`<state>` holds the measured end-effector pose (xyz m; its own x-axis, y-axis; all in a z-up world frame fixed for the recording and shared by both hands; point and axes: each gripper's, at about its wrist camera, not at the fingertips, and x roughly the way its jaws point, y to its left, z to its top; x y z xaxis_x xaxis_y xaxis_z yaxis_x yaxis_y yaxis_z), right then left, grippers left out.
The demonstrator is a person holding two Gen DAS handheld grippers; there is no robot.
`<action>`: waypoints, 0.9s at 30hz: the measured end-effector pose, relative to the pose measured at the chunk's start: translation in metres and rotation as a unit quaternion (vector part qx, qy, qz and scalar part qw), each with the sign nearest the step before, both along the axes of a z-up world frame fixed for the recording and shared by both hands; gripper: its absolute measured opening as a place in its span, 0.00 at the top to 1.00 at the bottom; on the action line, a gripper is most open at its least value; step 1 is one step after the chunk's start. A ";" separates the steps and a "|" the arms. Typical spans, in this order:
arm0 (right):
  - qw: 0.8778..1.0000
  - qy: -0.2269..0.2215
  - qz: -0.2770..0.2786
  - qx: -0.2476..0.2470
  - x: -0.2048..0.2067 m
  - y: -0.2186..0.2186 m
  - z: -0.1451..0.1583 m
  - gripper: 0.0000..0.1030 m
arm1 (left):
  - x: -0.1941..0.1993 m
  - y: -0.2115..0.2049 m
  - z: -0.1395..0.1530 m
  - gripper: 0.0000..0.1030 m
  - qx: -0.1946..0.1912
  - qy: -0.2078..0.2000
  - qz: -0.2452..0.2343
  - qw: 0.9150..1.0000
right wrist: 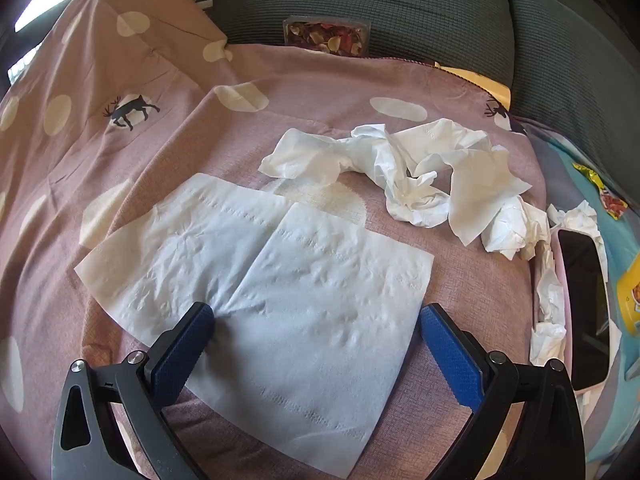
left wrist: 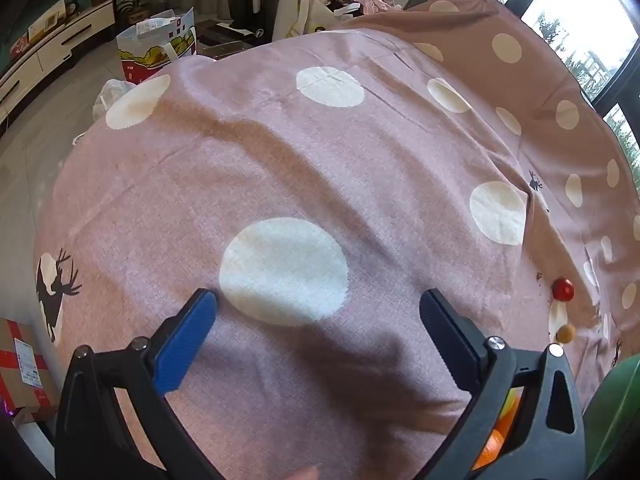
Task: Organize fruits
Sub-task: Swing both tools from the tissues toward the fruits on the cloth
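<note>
Fruit sits far from both my tools: a small red fruit (left wrist: 563, 289) and a tan one (left wrist: 566, 333) lie near each other at the right edge of the left wrist view, on the pink spotted cloth (left wrist: 280, 152) draped over the counter. Orange fruit (left wrist: 502, 432) shows behind the left tool (left wrist: 318, 306), its jaws wide apart and empty. My right tool (right wrist: 316, 316), equally spread and holding nothing, hovers over flat tissue sheets (right wrist: 280, 280), crumpled tissues (right wrist: 420, 176) beyond. I judge the round fruits could roll off across the loose, wrinkled cloth if nudged. Both hands tilt steeply downward toward the cloth.
</note>
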<state>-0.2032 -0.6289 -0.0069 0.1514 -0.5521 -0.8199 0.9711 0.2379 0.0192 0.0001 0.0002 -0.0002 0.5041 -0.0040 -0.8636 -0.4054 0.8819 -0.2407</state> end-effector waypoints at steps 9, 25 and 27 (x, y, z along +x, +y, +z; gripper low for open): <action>1.000 0.000 0.000 0.000 0.000 0.000 0.000 0.01 | 0.000 -0.009 -0.001 0.01 0.008 0.001 -0.003 1.000; 1.000 0.001 0.000 0.000 0.000 0.000 0.000 0.01 | -0.006 -0.014 0.011 0.02 0.006 -0.028 -0.018 0.999; 1.000 0.004 0.000 0.000 0.001 0.000 0.001 0.01 | -0.008 -0.016 0.015 0.02 -0.001 -0.044 -0.027 0.999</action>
<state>-0.2026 -0.6290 -0.0064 0.1459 -0.5517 -0.8212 0.9711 0.2385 0.0122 -0.0078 -0.0158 0.0148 0.5764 -0.0354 -0.8164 -0.3341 0.9015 -0.2750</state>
